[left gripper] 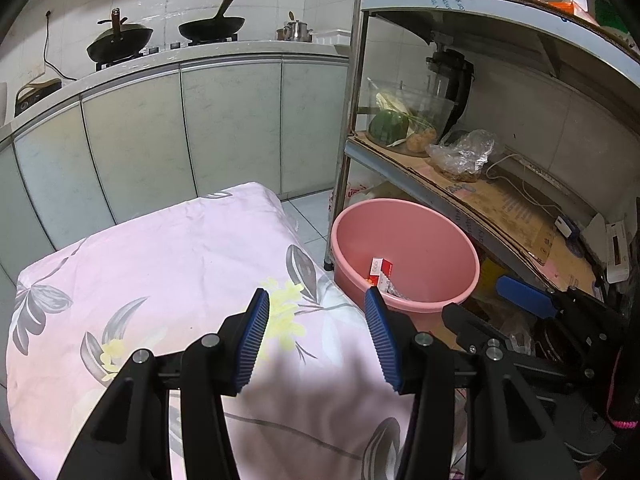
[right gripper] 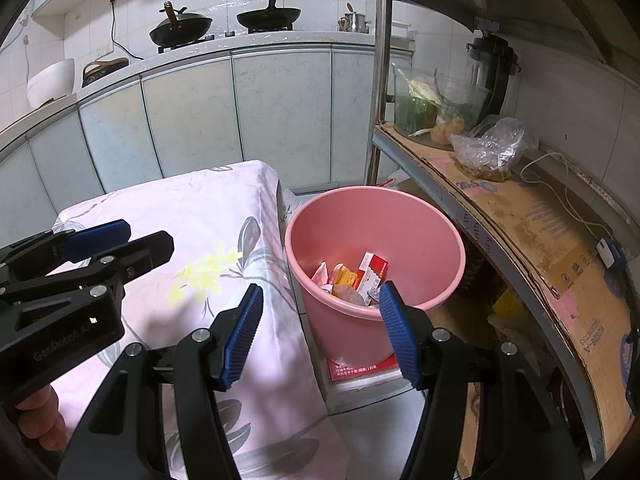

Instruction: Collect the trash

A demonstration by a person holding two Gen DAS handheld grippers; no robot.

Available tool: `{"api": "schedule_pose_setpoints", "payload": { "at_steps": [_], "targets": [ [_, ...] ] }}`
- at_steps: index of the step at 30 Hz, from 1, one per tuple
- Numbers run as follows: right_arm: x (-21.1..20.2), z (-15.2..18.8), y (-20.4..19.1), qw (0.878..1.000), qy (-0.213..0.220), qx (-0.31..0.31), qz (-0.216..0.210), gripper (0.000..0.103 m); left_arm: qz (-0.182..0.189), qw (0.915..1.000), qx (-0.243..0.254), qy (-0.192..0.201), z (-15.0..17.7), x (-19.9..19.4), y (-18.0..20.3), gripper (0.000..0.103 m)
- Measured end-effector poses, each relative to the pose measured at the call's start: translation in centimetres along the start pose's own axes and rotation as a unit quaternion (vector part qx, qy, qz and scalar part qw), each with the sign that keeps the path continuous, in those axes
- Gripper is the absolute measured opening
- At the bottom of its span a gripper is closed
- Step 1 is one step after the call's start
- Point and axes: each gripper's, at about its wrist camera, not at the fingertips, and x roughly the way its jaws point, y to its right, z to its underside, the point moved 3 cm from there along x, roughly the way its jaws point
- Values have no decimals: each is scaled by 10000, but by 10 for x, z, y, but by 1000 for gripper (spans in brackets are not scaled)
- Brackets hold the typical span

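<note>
Right wrist view first: I've got the right gripper (right gripper: 320, 334) low in the frame, jaws spread with nothing between them, aimed at the near rim of the pink bucket (right gripper: 448, 292) just right of centre. The trash (right gripper: 358, 276) sits at the bottom of it: a red and white box, yellow packets, some crumpled wrapper. The left gripper (right gripper: 120, 240) pokes in from the left edge over the floral cloth (right gripper: 168, 216) on the surface, and its jaws are spread and empty too, which the left wrist view confirms.

I see no loose litter on the cloth from either camera, so I judge the collecting is about finished, unless something lies out of frame.

Now the risks. The bucket stands on a red printed pack (right gripper: 360, 372), not squarely on the floor, and tight against the hanging cloth. If I nudge the rim with a finger, it could tip and spill everything. The two grippers are near each other, so a careless swing may knock them together. And a pad could snag the cloth, dragging it toward the bucket.
</note>
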Motion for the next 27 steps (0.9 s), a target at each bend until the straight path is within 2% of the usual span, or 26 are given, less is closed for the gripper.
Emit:
{"api": "schedule_pose_setpoints", "payload": {
  "at_steps": [27],
  "targets": [
    [11,3,-2,9999,-109,-31,-3,61,59,9999,11,-138,4,11,-5,49]
  ]
}}
